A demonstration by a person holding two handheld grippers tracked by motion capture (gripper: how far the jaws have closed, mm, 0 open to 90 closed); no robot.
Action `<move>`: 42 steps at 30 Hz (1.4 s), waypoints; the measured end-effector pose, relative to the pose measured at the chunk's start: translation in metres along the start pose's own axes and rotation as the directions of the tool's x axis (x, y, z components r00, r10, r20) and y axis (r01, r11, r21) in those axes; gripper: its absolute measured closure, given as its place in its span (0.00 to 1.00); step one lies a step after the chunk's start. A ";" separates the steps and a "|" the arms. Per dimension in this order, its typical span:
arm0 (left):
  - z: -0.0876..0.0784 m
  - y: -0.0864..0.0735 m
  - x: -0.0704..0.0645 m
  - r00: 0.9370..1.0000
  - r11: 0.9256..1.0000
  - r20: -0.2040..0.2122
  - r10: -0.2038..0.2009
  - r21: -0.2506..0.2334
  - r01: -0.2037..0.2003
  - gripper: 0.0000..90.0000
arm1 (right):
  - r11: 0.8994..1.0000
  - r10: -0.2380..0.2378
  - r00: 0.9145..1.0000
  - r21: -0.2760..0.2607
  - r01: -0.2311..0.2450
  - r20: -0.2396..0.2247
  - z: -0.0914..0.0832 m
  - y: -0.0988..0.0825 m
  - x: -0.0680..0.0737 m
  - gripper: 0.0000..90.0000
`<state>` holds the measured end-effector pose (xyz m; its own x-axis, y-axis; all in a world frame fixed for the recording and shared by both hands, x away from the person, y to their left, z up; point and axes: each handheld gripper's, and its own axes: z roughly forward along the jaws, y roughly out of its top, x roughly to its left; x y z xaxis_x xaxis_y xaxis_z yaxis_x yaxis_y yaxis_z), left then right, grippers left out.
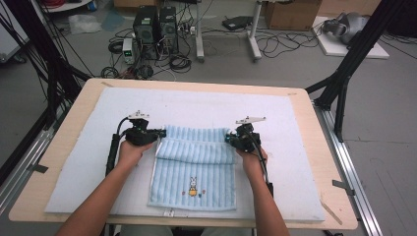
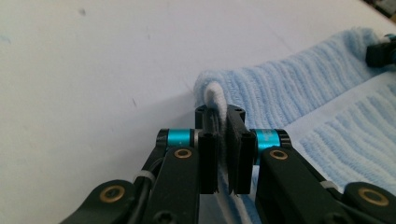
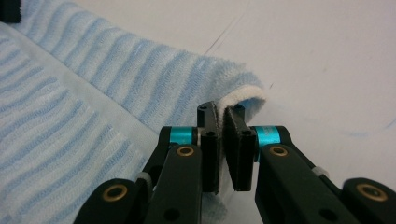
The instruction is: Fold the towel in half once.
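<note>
High view: the blue towel (image 1: pixel 194 169) lies on the white mat (image 1: pixel 295 147), its far edge folded toward the person and held at both corners.

Left gripper view: the left gripper (image 2: pixel 223 140) is seen pinching the white hem.

Right gripper view: the right gripper (image 3: pixel 222 140) is likewise clamped on the hem; both corners should be carried level and together

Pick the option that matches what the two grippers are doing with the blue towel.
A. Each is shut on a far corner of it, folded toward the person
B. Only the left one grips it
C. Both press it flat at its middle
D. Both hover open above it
A: the left gripper and the right gripper are each clamped on a white-edged corner of the towel, whose far edge is doubled over toward the person.
</note>
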<state>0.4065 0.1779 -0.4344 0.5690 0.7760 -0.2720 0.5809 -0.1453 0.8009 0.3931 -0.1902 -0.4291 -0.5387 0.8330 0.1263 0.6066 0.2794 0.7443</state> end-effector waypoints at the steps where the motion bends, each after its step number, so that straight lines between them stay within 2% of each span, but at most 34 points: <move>1: 0.001 0.002 0.001 1.000 1.000 -0.003 0.006 -0.018 -0.006 0.93 | 1.000 -0.001 1.000 -0.004 0.001 0.007 0.001 0.004 -0.001 0.95; 6: 0.006 0.008 0.007 0.999 0.994 -0.020 0.034 -0.100 -0.036 0.93 | 0.999 -0.007 0.999 -0.042 0.009 0.038 0.007 0.017 -0.008 0.94; 8: 0.010 0.010 0.011 0.999 0.997 -0.019 0.031 -0.074 -0.032 0.93 | 0.999 0.000 0.999 -0.042 0.002 0.046 0.011 0.021 -0.010 0.94; 13: 0.014 0.018 0.017 0.999 0.996 -0.024 0.033 -0.080 -0.035 0.93 | 0.998 -0.011 0.997 -0.054 0.015 0.076 0.018 0.027 -0.011 0.94; 15: 0.016 0.019 0.018 0.999 0.995 -0.027 0.035 -0.097 -0.037 0.93 | 0.999 -0.002 0.997 -0.048 0.006 0.083 0.022 0.029 -0.012 0.94; 17: 0.019 0.017 0.019 0.999 0.997 -0.036 0.032 -0.067 -0.035 0.92 | 0.999 -0.005 0.996 -0.048 0.010 0.093 0.026 0.029 -0.014 0.93; 18: 0.020 0.015 0.021 0.999 0.999 -0.043 0.013 -0.048 -0.015 0.88 | 0.999 0.004 0.996 -0.043 0.000 0.092 0.028 0.029 -0.015 0.90; 19: 0.021 0.014 0.023 0.999 0.999 -0.046 -0.014 -0.037 0.012 0.78 | 0.999 0.009 0.995 -0.038 -0.006 0.097 0.030 0.028 -0.015 0.84; 20: 0.020 0.013 0.025 0.998 0.999 -0.051 -0.028 -0.029 0.027 0.72 | 0.999 0.021 0.995 -0.037 -0.017 0.098 0.031 0.027 -0.015 0.76; 22: 0.017 0.014 0.027 0.998 0.999 -0.056 -0.040 -0.027 0.038 0.64 | 0.998 0.045 0.995 -0.041 -0.041 0.086 0.030 0.026 -0.017 0.67; 24: 0.010 0.016 0.028 0.998 0.998 -0.051 -0.040 -0.051 0.037 0.63 | 0.997 0.055 0.995 -0.060 -0.050 0.084 0.025 0.027 -0.018 0.62; 26: 0.003 0.019 0.027 0.998 0.996 -0.044 -0.033 -0.088 0.029 0.63 | 0.995 0.066 0.994 -0.079 -0.060 0.082 0.018 0.028 -0.018 0.61; 29: -0.002 0.021 0.022 1.000 0.994 -0.004 -0.006 -0.108 0.006 0.66 | 0.993 0.073 0.995 -0.098 -0.065 0.070 0.009 0.028 -0.020 0.61; 31: 0.001 0.021 0.018 1.000 0.996 0.012 0.028 -0.091 -0.027 0.67 | 0.993 0.073 0.995 -0.101 -0.066 0.061 0.005 0.026 -0.020 0.60; 35: 0.011 0.017 0.015 0.999 0.997 0.009 0.052 -0.057 -0.052 0.66 | 0.993 0.075 0.997 -0.099 -0.071 0.034 -0.002 0.019 -0.022 0.59; 38: 0.020 0.013 0.012 0.997 0.997 0.008 0.073 -0.010 -0.073 0.65 | 0.992 0.083 0.997 -0.099 -0.082 0.007 -0.008 0.011 -0.024 0.58; 40: 0.025 0.011 0.008 0.995 0.995 0.006 0.100 0.028 -0.100 0.66 | 0.991 0.084 0.996 -0.101 -0.084 -0.004 -0.011 0.006 -0.027 0.58; 42: 0.028 0.009 0.004 0.991 0.989 -0.005 0.132 0.069 -0.132 0.68 | 0.990 0.095 0.996 -0.102 -0.094 -0.002 -0.015 0.002 -0.031 0.58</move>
<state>0.4308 0.1625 -0.4433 0.6379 0.7532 -0.1607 0.5396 -0.2882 0.7910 0.4027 -0.2225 -0.4218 -0.4802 0.8546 0.1976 0.5916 0.1492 0.7923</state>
